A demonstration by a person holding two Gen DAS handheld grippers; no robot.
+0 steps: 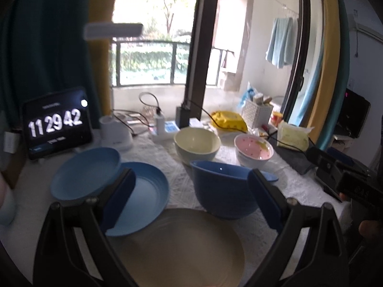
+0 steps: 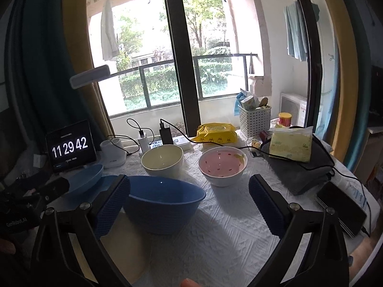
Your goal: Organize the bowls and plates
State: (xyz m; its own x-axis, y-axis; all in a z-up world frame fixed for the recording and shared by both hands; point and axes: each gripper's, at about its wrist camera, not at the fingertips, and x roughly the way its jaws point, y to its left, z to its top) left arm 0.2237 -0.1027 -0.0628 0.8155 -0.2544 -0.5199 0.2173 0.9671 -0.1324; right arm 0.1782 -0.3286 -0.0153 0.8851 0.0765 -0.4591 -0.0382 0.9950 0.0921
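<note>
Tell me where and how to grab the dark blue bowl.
Grip the dark blue bowl by its rim, one jaw inside and one outside the wall. It stands upright and looks empty, too wide to span. Come from above on the near side with the right gripper, which is open and closest; the cream bowl crowds the far side.

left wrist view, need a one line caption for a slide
Open left claw above a beige plate, facing blue plates and three bowls.
</note>
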